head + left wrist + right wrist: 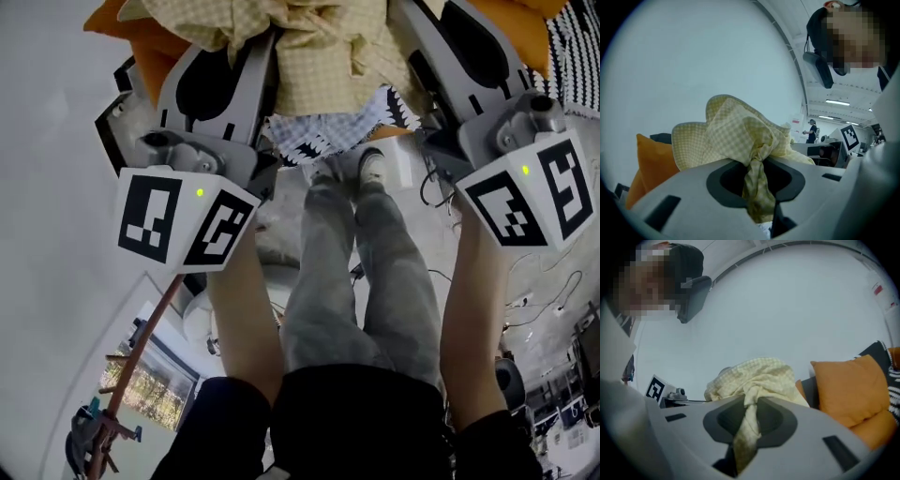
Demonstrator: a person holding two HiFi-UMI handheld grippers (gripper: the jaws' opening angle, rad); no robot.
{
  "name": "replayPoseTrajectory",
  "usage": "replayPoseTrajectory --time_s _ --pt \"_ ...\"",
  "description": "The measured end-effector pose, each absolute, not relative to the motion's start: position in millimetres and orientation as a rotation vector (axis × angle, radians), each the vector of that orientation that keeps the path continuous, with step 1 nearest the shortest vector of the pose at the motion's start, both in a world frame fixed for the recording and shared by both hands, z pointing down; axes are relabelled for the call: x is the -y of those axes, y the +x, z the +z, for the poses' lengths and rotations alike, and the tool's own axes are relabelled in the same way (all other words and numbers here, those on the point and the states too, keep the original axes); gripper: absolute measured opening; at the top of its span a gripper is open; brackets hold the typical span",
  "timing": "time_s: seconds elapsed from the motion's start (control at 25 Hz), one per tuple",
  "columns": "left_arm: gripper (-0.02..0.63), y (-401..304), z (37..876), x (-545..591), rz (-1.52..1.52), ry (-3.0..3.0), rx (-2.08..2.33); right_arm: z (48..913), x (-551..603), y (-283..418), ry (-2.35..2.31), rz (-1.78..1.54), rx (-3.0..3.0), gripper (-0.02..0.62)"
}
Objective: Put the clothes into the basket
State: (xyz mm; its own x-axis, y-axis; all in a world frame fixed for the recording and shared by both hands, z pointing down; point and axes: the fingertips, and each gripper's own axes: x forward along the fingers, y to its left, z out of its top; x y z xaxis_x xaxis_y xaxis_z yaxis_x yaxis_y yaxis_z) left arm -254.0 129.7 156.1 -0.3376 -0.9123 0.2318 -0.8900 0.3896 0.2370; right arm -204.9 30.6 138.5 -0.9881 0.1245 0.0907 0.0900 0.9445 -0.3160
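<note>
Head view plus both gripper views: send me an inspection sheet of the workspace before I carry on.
Surface: pale floor; no table seen.
Job's things: yellow checked garment bunched, held between both grippers; blue-white checked cloth hangs below it; basket not in view.
Clutter: orange cushion; black-and-white striped fabric at the edge.
Grippers: left gripper and right gripper each shut on the garment.
Cables: loose cables on the floor, right side.
Surroundings: pale wall; a distant person; a stand at lower left.
</note>
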Motion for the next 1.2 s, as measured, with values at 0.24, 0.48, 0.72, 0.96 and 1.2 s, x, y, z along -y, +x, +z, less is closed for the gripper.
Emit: replayPoseTrajectory --time_s 0.24,0.48,0.72,0.96,1.2 --pt "0.091 -185.6 141.1 -19.7 -0.134 1.828 2.152 108.5 57.5 -125.5 0.110 0.499 3.066 0.061" --pt "0.091 -164.0 145.8 16.1 -0.192 2.048 1.966 102.4 76.2 -98.7 0.375 0.455 3.107 0.061" --pt "0.091 -75.6 148.5 102.3 -0.125 2.192 1.783 113.1 150.3 -4.0 0.635 0.522 3.052 0.061" --pt "0.091 25.1 153.5 195.0 -0.098 2.303 1.562 138.2 227.7 101.7 0.875 0.577 2.918 0.061" --pt "0.089 105.7 144.0 200.4 -0.104 2.442 1.330 155.4 223.5 174.2 1.112 0.546 2.757 0.090"
